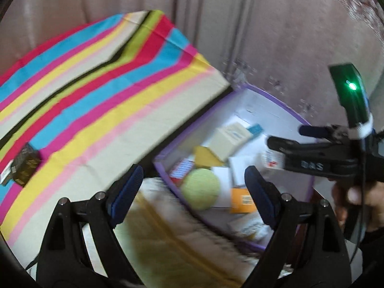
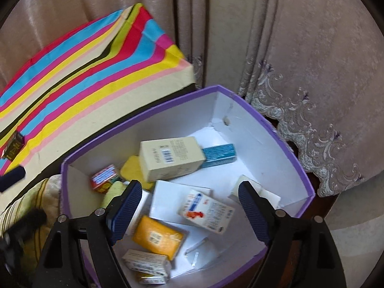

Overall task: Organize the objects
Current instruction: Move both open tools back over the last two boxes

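Note:
A purple-rimmed white box (image 2: 283, 141) holds several small items: a cream carton (image 2: 172, 158), a blue packet (image 2: 219, 154), a white and red carton (image 2: 206, 210), an orange packet (image 2: 159, 236) and a green ball (image 1: 200, 189). My right gripper (image 2: 192, 211) hangs open and empty over the box. My left gripper (image 1: 192, 196) is open and empty, left of the box (image 1: 276, 100), above a beige cushion (image 1: 172, 235). The right gripper (image 1: 283, 146) shows from the side in the left wrist view. A dark small box (image 1: 26, 165) lies on the striped cloth (image 1: 96, 96).
The striped cloth covers a table (image 2: 72, 84) left of the box. Pinkish curtains (image 2: 312, 48) hang behind, with embroidered trim at the right. A striped cushion (image 2: 36, 204) sits between table and box.

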{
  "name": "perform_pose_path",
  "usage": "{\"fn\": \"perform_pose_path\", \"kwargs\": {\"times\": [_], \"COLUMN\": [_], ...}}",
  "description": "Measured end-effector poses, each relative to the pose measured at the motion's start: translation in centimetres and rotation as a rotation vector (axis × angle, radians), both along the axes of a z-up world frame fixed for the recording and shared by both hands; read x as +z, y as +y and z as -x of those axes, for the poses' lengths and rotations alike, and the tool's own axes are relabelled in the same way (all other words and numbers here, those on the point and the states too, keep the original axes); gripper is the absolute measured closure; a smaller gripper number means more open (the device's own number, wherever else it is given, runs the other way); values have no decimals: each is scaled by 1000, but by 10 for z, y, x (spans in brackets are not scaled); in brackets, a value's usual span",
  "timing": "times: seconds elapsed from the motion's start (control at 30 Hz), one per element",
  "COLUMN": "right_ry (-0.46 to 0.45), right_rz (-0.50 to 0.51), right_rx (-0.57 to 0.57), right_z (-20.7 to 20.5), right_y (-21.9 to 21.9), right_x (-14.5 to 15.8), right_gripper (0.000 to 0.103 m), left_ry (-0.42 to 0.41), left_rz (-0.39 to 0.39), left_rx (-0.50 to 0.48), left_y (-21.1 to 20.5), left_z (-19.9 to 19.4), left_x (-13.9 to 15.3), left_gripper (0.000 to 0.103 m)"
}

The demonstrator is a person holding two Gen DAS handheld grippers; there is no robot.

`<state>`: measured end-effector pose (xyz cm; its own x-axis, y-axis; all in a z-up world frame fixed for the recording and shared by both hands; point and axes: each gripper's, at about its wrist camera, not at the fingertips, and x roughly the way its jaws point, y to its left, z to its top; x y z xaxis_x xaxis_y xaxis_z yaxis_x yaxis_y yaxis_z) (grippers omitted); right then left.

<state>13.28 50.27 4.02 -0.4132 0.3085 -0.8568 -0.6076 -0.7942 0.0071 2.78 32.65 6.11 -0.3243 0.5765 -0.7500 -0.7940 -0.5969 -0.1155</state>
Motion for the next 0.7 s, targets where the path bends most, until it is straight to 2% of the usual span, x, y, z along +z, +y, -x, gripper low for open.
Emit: {"fn": "perform_pose_path", "kwargs": {"times": [0.27, 0.5, 0.7], "right_ry": [-8, -11, 23], "right_rz": [-4, -6, 11], "right_rx": [81, 161, 218], "right_z": [29, 57, 83], "right_y": [-36, -74, -108], "right_x": [4, 7, 13], "right_gripper": [19, 19, 19], "left_ry": [5, -6, -9], "left_rz": [-29, -25, -8], "left_rx": [191, 346, 507], "left_y": [-65, -127, -184], "left_z": [52, 92, 130], "left_x": [-1, -7, -10], "left_gripper": [15, 15, 15]}}
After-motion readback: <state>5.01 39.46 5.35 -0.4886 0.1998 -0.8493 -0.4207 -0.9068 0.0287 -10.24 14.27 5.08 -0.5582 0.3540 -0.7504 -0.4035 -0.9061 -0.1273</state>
